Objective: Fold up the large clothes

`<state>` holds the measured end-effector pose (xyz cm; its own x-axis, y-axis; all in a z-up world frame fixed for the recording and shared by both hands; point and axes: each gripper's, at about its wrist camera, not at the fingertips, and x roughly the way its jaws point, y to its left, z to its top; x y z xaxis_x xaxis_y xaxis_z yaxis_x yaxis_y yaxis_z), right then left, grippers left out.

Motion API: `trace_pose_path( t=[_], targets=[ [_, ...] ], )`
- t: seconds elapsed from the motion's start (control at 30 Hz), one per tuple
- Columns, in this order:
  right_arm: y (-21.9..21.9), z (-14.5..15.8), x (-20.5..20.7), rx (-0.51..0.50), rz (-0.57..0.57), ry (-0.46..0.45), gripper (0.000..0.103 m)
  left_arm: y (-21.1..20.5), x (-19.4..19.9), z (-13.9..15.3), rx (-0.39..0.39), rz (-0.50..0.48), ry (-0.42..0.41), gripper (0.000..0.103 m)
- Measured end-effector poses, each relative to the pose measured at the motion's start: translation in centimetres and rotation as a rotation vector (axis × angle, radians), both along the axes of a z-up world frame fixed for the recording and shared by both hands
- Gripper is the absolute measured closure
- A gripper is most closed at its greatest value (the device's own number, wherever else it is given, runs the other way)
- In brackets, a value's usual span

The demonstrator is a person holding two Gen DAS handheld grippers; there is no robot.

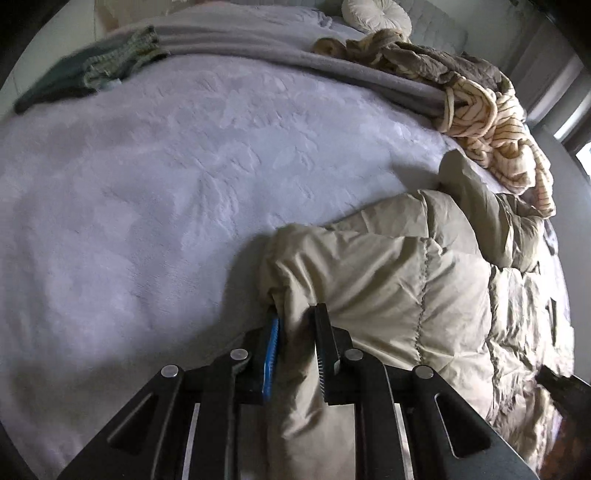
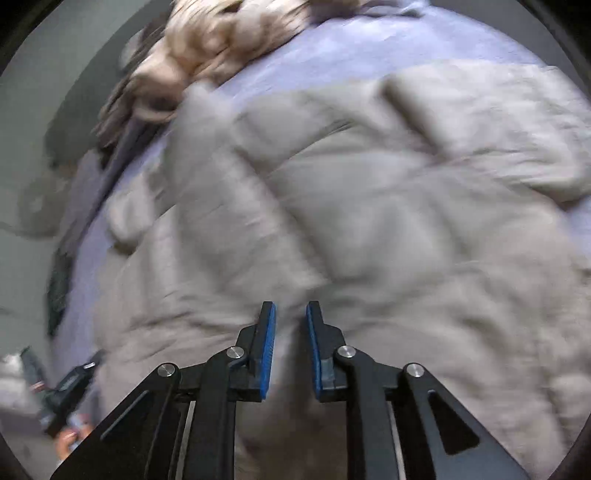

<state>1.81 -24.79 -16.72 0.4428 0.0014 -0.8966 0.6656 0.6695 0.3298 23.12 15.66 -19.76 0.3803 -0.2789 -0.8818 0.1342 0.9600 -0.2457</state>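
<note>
A beige quilted puffer jacket [image 1: 424,280] lies on the lavender bedspread [image 1: 166,184], at the right of the left wrist view. My left gripper [image 1: 297,317] is shut on the jacket's sleeve cuff, with the fabric pinched between the blue-padded fingers. In the right wrist view the same jacket [image 2: 351,203] fills most of the blurred frame. My right gripper [image 2: 290,308] is open just above the jacket, with nothing between its blue pads. The other gripper [image 2: 70,391] shows at the lower left of the right wrist view.
A dark green knitted garment [image 1: 96,66] lies at the far left of the bed. A pile of brown and cream striped clothes [image 1: 480,107] sits at the far right, also in the right wrist view [image 2: 192,55]. A round cream cushion [image 1: 376,16] lies at the headboard.
</note>
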Motion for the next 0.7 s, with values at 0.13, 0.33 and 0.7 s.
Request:
trace_pose_path(
  t=[0.13, 0.33, 0.7],
  targets=[
    [-1.9, 3.1, -2.4, -0.033, -0.011, -0.077, 0.082, 0.8, -1.2, 3.3, 0.017, 0.006, -0.077, 0.083],
    [-3.0, 1.3, 0.0, 0.183, 0.082, -0.1, 0.026, -0.5, -2.3, 4.6, -0.055, -0.072, -0.065, 0.083],
    [-1.8, -1.7, -1.3, 0.245, 0.105, -0.018, 0.095, -4.6, -2.6, -1.0, 0.047, -0.118, -0.021, 0.083]
  ],
)
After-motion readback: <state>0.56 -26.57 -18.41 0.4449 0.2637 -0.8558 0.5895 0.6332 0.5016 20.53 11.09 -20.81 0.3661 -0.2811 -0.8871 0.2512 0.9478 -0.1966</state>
